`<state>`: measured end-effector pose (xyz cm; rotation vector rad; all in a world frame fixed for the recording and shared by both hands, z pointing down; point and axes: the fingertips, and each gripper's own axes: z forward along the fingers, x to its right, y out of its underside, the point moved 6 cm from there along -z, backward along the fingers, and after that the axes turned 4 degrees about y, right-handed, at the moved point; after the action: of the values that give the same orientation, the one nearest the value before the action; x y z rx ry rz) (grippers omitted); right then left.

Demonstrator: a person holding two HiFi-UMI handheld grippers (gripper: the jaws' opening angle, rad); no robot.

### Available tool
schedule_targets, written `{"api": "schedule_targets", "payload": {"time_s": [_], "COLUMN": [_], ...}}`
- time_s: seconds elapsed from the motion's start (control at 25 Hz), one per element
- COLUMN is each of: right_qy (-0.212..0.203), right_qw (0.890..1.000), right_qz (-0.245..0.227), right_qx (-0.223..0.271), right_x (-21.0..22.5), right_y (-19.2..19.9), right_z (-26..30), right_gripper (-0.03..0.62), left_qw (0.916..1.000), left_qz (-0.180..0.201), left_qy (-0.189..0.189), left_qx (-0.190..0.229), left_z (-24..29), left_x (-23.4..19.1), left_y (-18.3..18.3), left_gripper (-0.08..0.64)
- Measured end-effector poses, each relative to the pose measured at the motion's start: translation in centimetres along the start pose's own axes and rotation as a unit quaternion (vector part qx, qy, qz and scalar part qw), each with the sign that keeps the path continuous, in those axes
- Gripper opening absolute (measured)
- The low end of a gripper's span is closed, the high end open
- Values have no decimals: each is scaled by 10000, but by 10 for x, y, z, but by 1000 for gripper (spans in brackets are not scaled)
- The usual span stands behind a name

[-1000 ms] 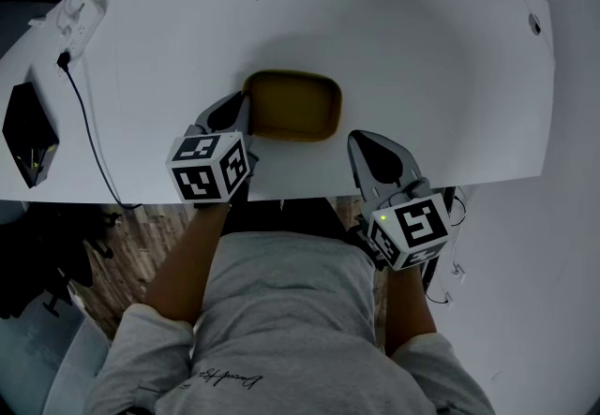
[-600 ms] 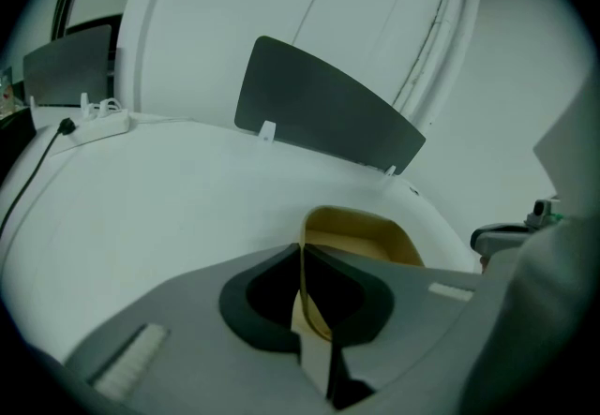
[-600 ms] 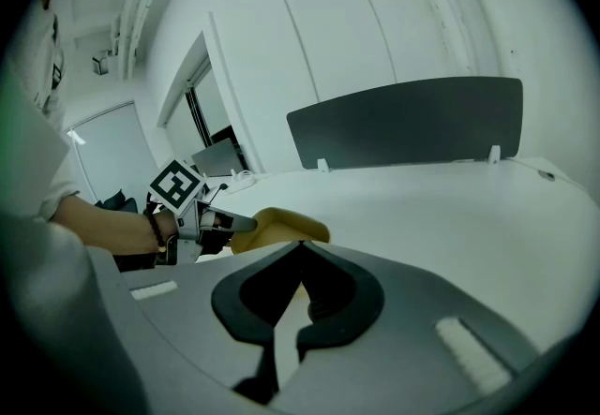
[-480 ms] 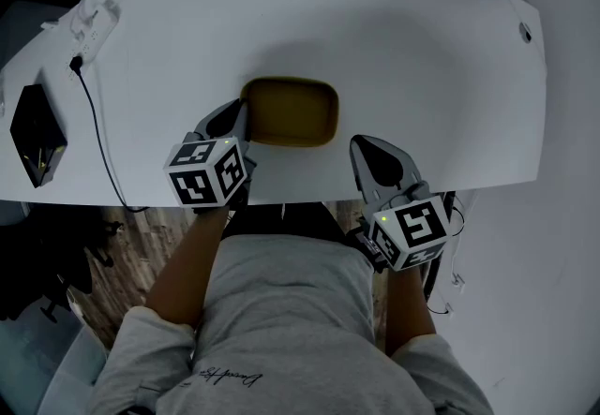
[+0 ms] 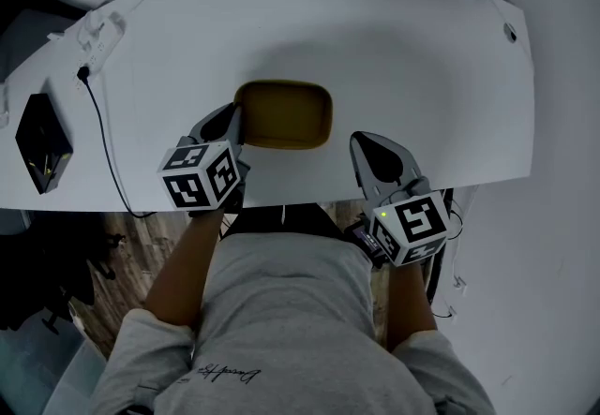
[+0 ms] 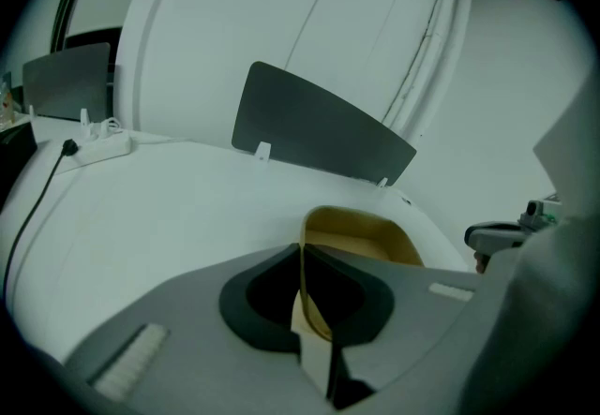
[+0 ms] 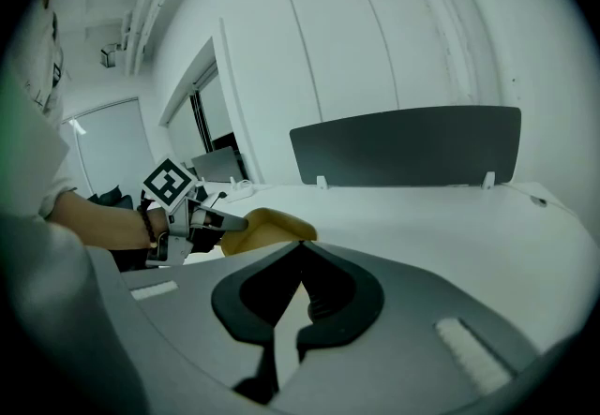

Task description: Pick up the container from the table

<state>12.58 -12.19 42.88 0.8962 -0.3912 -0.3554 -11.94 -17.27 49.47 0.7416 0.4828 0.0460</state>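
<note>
The container (image 5: 284,113) is found at the middle of the table (image 5: 403,38), toward the near edge. Its left rim is caught between the jaws of the left gripper (image 5: 232,119); the right gripper (image 5: 373,143) is kept apart at its right. A cable (image 5: 98,137) and a box (image 5: 42,141) are set at the left end, a panel (image 6: 319,137) along the far edge

Items, not in use:

- Black box (image 5: 42,141): flat, at the left end of the desk (image 5: 422,76).
- Power strip (image 5: 101,24): white, far left corner.
- Black cable (image 5: 98,137): runs from a plug beside the strip, across the desk and over the near edge.
- Divider panel (image 6: 319,137): dark grey, upright on the far edge (held by white clips (image 6: 263,152)).
- Floor (image 5: 131,254): wood planks.
- White wires (image 5: 457,277): hang below the desk's near right edge.
</note>
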Motion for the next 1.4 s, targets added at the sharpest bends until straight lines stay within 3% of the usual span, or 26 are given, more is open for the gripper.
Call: {"api": "schedule_targets", "payload": {"time_s": [0.84, 1.4], "right_qy": [37, 66], "right_qw": [9982, 9967], "right_qz": [-486, -572], "right_qx": [347, 564], "right_x": [-21, -36], "right_y": [-23, -31], "right_z": [-39, -57], "right_gripper": [15, 15], "left_qw": [9991, 9974], "left_qz": [-41, -345], "left_qy": [385, 509], "left_qx": [169, 374], "left_z": [-53, -85], "left_x": [24, 26], "left_y": [-7, -11], "left_gripper": [12, 12]}}
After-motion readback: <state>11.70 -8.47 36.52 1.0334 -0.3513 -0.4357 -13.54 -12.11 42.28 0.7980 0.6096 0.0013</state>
